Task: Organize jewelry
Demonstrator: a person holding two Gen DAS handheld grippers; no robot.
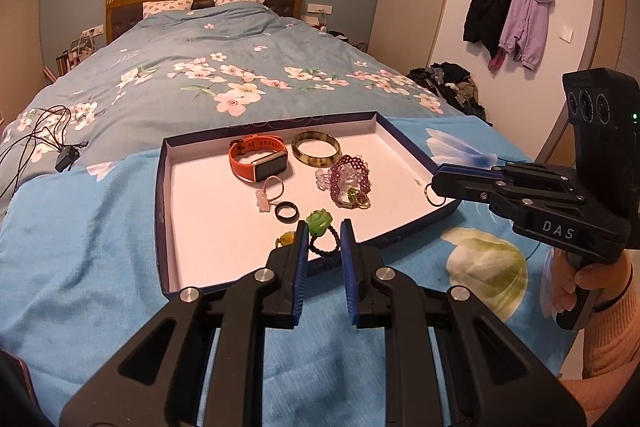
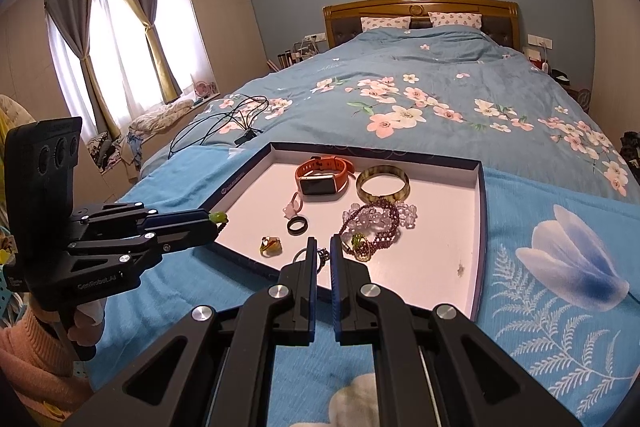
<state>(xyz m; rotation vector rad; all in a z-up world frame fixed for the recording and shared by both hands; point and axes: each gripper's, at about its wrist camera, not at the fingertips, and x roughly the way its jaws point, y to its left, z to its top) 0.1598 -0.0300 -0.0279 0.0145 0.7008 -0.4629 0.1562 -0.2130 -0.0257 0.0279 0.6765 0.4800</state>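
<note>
Left tool (image 1: 324, 233) gripping dark beaded bracelet with green carved flower charm (image 1: 319, 221), lower centre of left-wrist frame, hanging over near edge of shallow white-lined cardboard box lid (image 1: 208, 227) on bed.

Right tool (image 2: 324, 249) clenching on thin silver ring (image 2: 301, 254), bottom centre of right-wrist frame, over lid's near rim.

Risks, judging:
- bead strand sagging, snagging on lid rim, dragging lid across blanket
- thin ring slipping from pads, vanishing into blanket folds
- lowering tools nudging black band ring (image 2: 297, 226) or purple bead cluster (image 2: 374, 225).
</note>
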